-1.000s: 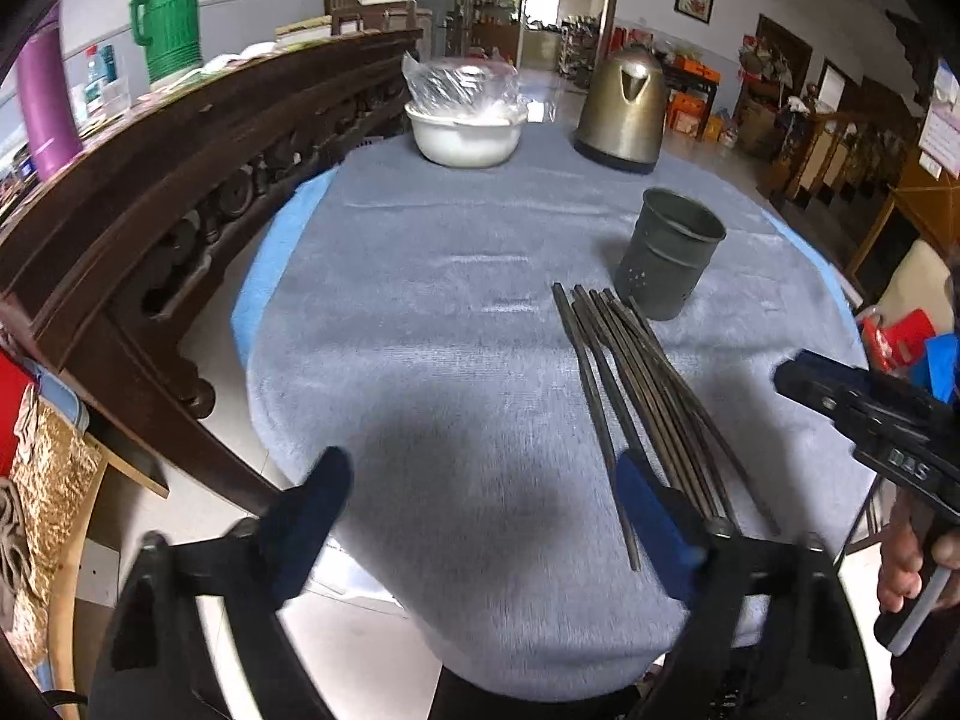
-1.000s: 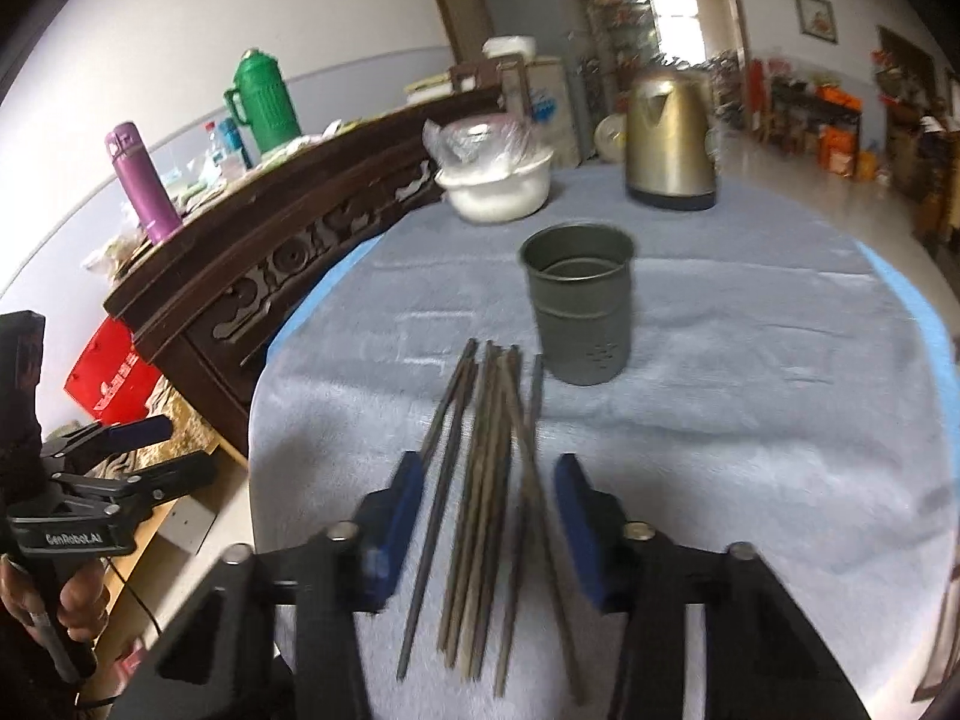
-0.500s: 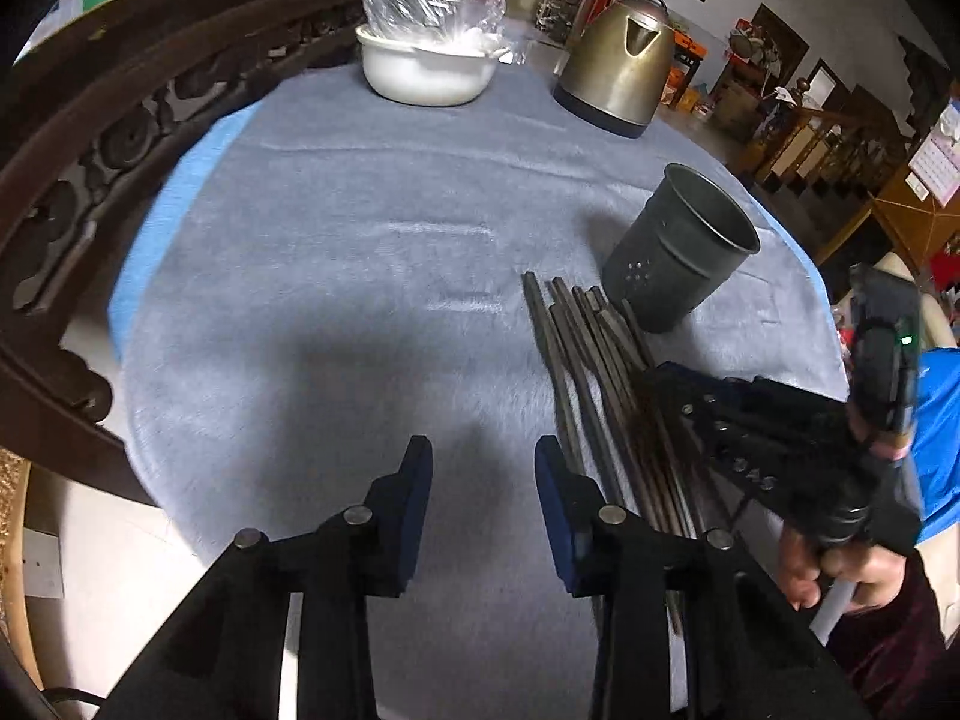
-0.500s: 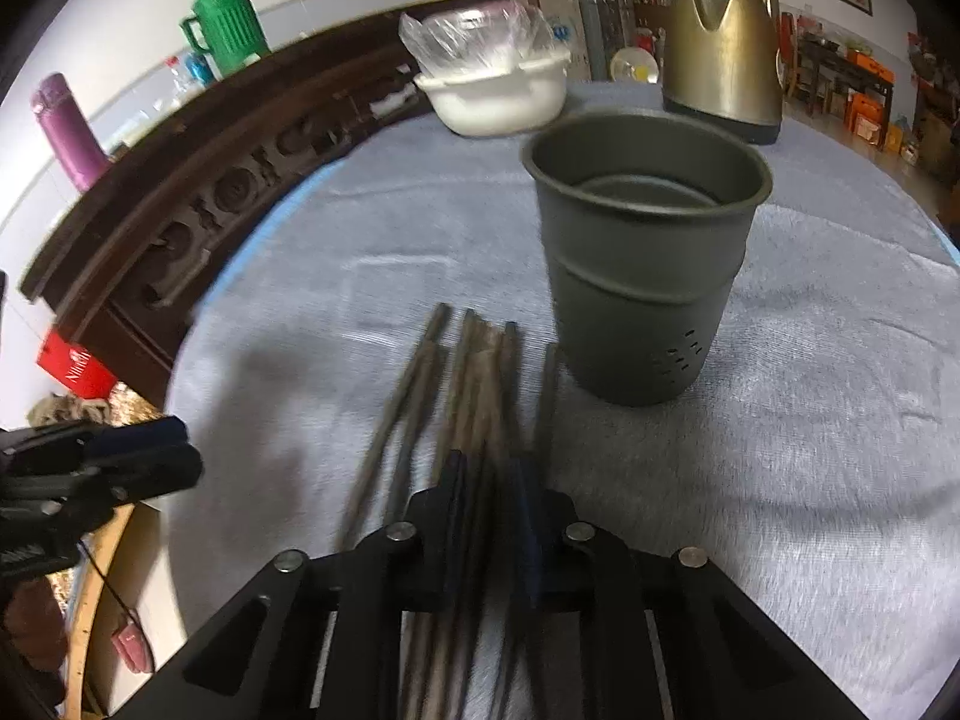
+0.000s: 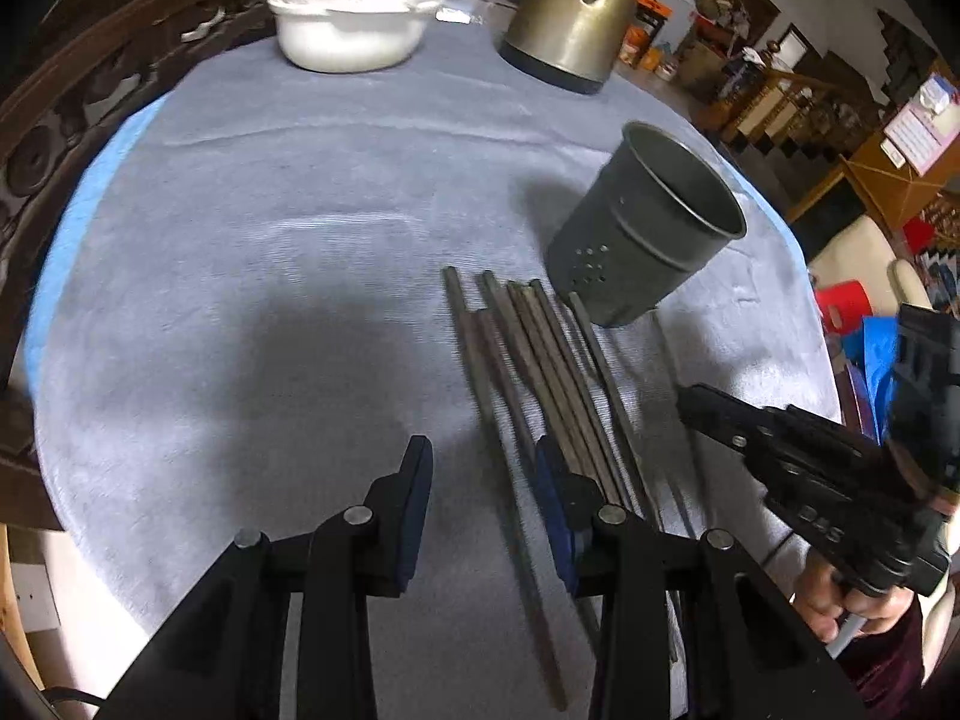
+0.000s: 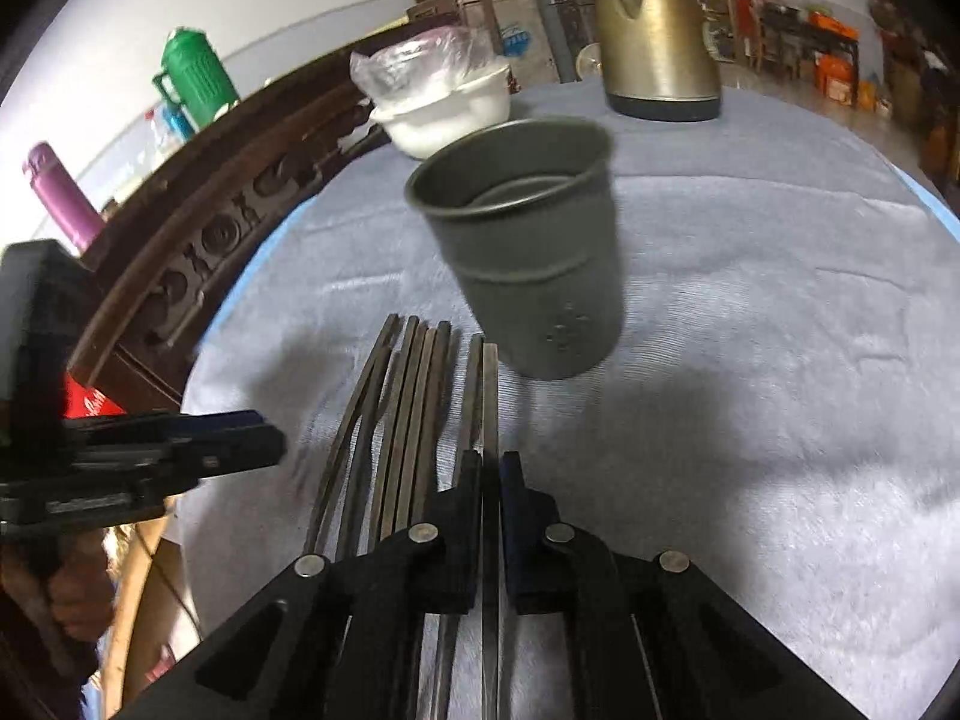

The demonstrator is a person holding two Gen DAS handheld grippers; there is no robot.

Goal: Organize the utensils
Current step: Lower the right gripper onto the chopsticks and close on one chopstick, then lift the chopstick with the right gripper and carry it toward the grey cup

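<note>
The right claw (image 6: pixel 491 468) is pinched nearly closed on a single chopstick (image 6: pixel 490 396), the one lying nearest the metal cup (image 6: pixel 528 276), and its far tip points toward the cup's base. The rest of the chopsticks (image 5: pixel 540 372) lie in a loose row on the grey cloth of the desk (image 5: pixel 270 240), just beside the cup and toward the desk's near edge. The cup stands upright, nothing visible inside it. The left claw (image 5: pixel 483 504) hangs low over the near ends of that row, its jaws at a middling gap and gripping nothing; one or two sticks run between them.

The step in hand looks like the first pick: one stick taken, not yet carried to the cup. The next move calls for raising the stick clear of its neighbours, tipping it upright over the cup's mouth, then letting go. A thin stick held near one end may swivel, so the grip should stay firm
</note>
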